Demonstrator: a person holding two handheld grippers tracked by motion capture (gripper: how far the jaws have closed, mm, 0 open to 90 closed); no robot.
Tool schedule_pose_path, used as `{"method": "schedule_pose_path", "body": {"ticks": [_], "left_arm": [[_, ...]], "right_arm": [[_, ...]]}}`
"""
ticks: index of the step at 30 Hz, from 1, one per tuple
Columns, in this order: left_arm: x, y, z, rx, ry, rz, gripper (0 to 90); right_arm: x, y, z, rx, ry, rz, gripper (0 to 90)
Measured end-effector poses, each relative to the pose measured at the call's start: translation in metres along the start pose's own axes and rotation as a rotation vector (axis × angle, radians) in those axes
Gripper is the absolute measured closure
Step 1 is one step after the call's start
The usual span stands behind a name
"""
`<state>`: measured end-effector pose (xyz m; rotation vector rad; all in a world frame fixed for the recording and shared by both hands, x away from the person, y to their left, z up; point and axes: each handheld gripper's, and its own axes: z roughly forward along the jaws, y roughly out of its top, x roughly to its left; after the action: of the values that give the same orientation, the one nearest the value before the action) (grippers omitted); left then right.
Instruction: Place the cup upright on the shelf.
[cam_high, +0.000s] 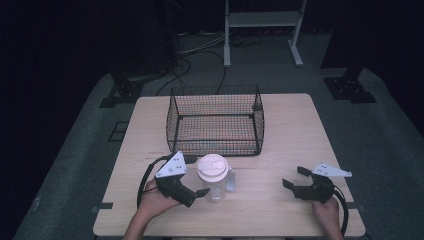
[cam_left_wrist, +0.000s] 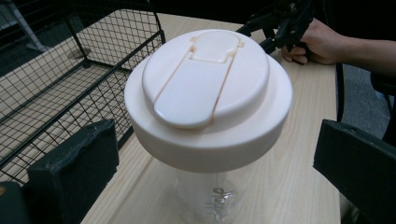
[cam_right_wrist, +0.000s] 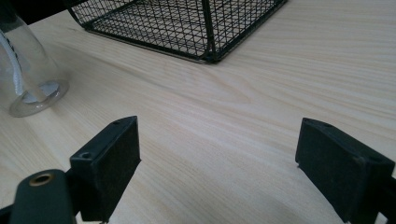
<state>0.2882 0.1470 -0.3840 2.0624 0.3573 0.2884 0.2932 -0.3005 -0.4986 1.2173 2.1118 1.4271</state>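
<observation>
Low in the centre of the high view, the clear shaker bottle with its cream lid stands upright on the worktop just below the wire basket, the left gripper with jaws apart flanking it, the right gripper gaping at lower right.

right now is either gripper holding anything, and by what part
Nothing is held. The left gripper is open with its jaws either side of the clear bottle below its lid, not clamped. The right gripper is open over bare table.
</observation>
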Motion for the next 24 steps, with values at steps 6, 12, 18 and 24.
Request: {"method": "schedule_pose_path", "body": {"ticks": [6, 12, 18, 24], "left_arm": [[0.003, 0.002, 0.007, 0.022, -0.002, -0.003, 0.0], [0.005, 0.003, 0.014, 0.033, -0.009, -0.011, 0.0], [0.007, 0.007, 0.021, 0.044, -0.024, -0.015, 0.0], [0.009, 0.009, 0.027, 0.070, -0.033, -0.005, 0.0]], "right_arm": [[0.000, 0.000, 0.000, 0.000, 0.002, 0.002, 12.9], [0.000, 0.000, 0.000, -0.001, 0.004, 0.001, 12.9], [0.000, 0.000, 0.000, 0.000, 0.006, 0.002, 12.9], [0.000, 0.000, 0.000, -0.002, 0.007, -0.001, 12.9]]}}
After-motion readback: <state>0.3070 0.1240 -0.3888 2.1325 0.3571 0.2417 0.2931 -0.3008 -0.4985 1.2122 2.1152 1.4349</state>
